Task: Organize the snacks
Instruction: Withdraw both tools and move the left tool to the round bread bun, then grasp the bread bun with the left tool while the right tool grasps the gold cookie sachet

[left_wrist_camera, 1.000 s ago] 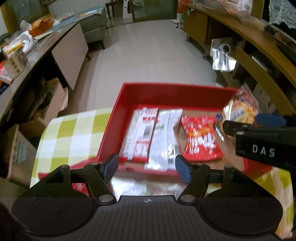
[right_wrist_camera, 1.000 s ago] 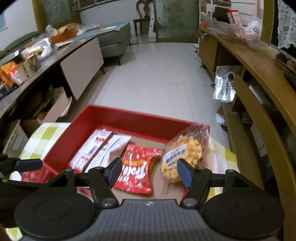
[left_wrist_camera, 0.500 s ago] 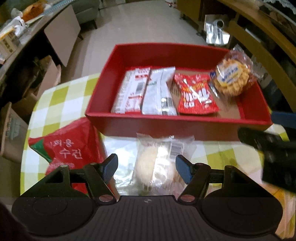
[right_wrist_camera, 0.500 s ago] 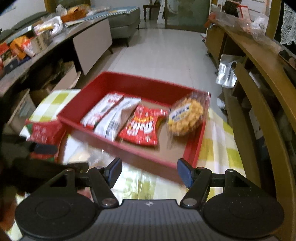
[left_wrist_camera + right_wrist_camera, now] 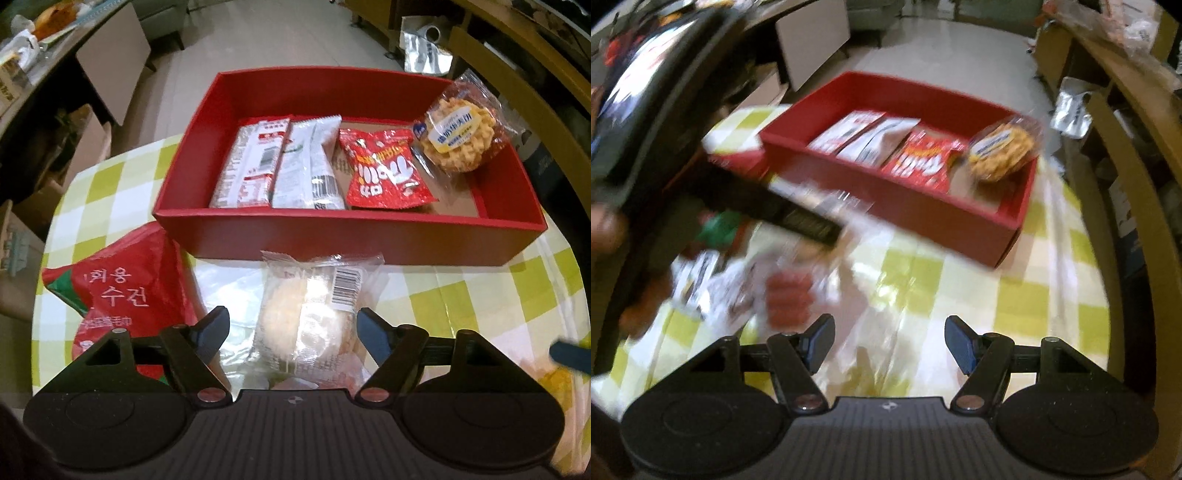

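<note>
A red box [image 5: 332,236] on the checked tablecloth holds a red-and-white pack [image 5: 251,162], a white pack [image 5: 306,162], a red pouch [image 5: 384,170] and a bagged yellow round cracker [image 5: 458,136]. In front of the box lies a pale bun in clear wrap [image 5: 306,314]. My left gripper [image 5: 293,328] straddles the bun with its jaws opening, and the pads stand off the wrapper. My right gripper [image 5: 890,343] hangs open over bare tablecloth with nothing between its fingers. The red box [image 5: 923,210] lies beyond it in a blurred view.
A large red bag [image 5: 125,291] with Korean print lies left of the bun. Several loose wrapped snacks [image 5: 716,280] sit at the table's front left. A curved wooden shelf [image 5: 1126,155] runs along the right. Cardboard boxes [image 5: 22,236] stand on the floor at left.
The left gripper drew back from over the box and sank over the bun, its jaws spreading wider. The right gripper swung back from the box to the table's front.
</note>
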Demonstrator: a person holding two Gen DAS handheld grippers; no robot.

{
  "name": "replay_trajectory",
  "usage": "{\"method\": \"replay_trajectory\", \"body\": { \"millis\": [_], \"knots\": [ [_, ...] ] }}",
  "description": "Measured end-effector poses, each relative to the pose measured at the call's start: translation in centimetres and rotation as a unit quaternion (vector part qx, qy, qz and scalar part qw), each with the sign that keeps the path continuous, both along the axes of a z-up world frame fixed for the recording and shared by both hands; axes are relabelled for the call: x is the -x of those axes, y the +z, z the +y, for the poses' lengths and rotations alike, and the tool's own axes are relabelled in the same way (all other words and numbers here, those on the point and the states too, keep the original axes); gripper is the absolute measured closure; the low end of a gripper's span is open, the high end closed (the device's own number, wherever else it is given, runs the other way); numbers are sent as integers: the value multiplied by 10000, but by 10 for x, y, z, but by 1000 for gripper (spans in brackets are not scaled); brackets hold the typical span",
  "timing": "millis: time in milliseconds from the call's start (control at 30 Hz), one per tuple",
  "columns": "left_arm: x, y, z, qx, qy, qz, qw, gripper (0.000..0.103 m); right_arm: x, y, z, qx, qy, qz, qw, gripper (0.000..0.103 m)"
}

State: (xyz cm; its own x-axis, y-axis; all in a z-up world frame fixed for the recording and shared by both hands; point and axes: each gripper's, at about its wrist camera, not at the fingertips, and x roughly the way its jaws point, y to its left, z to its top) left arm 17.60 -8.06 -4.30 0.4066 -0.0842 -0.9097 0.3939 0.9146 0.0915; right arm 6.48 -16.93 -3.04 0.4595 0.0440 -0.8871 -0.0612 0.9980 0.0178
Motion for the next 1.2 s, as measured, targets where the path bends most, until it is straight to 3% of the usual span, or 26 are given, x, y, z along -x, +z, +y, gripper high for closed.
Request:
{"method": "replay_trajectory", "body": {
  "millis": [367,767,867,967,1200],
  "knots": [
    [-2,-14,-6,-167,-91,98,9998,21,46,-41,37,210,809,813,9932,29],
    [-7,-28,-10,-290,-128,312,9990,21,52,-61,39,319,951,1132,9885,28],
    [-10,-35,-10,-379,-105,348,9986,20,52,-60,37,367,930,1058,9893,38],
    [-13,-34,-8,-250,-59,430,9987,27,52,-58,34,325,892,1012,9903,49],
    [-9,-30,-10,-268,-96,422,9987,35,54,-52,28,273,943,945,9907,53]
  ]
}}
